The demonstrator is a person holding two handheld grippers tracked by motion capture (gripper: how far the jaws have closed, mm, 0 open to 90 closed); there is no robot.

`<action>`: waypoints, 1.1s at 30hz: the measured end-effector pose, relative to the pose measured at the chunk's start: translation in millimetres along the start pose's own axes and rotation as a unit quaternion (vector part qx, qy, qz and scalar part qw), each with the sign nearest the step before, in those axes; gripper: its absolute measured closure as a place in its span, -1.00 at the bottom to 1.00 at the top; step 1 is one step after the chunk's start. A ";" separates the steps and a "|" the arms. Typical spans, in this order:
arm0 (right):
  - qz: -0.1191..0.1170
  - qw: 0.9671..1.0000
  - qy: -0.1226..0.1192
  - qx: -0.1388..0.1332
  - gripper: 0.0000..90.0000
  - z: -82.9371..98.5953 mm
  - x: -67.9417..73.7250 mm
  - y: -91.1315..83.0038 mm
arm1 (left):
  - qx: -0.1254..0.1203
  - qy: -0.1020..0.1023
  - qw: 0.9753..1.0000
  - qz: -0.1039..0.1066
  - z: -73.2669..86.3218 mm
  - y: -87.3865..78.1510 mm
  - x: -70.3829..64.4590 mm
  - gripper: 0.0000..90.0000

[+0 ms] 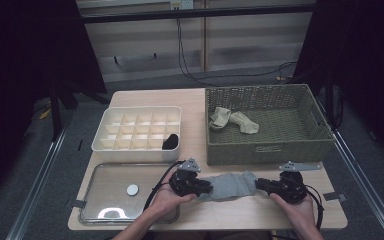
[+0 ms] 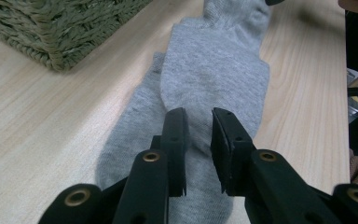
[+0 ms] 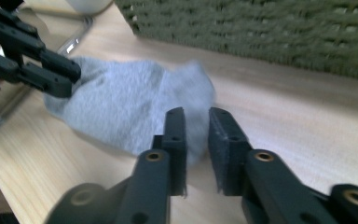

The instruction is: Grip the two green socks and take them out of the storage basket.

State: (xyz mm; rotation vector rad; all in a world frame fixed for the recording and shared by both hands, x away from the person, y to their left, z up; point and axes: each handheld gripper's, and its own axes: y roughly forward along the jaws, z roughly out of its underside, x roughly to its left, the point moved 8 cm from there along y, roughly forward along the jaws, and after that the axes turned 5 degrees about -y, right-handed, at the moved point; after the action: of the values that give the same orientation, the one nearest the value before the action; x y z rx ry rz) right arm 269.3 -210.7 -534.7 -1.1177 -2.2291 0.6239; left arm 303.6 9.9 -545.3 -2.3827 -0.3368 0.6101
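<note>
High view is showing a grey sock [image 1: 228, 185] lying flat on the wooden table [image 1: 145, 97], stretched between the left gripper [image 1: 206, 187] and the right gripper [image 1: 260, 183], in front of the woven basket [image 1: 267, 148] that is holding two beige socks [image 1: 231, 120]. The person seems to be laying out or getting ready to fold this sock, probably for the divided white organizer [image 1: 105, 142], where a dark item [image 1: 170, 141] is already sitting in one cell. Left gripper view is showing the jaws parted by a narrow gap, hovering over one end of the sock [image 2: 214, 79] with nothing pinched. Right gripper view is showing its jaws likewise slightly apart, reaching the opposite end of the sock [image 3: 130, 105]; the blur is leaving contact unclear. Next, I judge, each gripper needs to close on its end so the fabric can be lifted or folded over.
</note>
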 end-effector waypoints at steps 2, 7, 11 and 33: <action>-0.003 1.000 -0.002 -0.006 0.69 -1.9 -0.4 0.0 | 0.001 -0.001 1.000 0.002 -0.3 -0.8 0.4 0.69; -0.005 1.000 -0.006 -0.009 0.56 -10.6 -4.1 7.0 | -0.003 -0.006 1.000 0.005 -1.2 -0.6 -1.6 0.68; 0.004 1.000 -0.015 0.012 0.55 -8.9 -6.7 17.2 | -0.003 -0.009 1.000 0.003 -0.6 2.9 -1.0 0.62; 0.018 0.999 -0.021 0.038 0.99 0.8 -7.4 25.3 | 0.005 -0.023 1.000 0.015 3.0 5.2 -2.7 0.99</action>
State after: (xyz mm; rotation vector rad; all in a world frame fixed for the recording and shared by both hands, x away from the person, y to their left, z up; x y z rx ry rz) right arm 286.7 -203.1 -553.1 -1.1172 -2.2065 0.7474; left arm 300.1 6.5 -549.8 -2.3708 -0.3184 0.6791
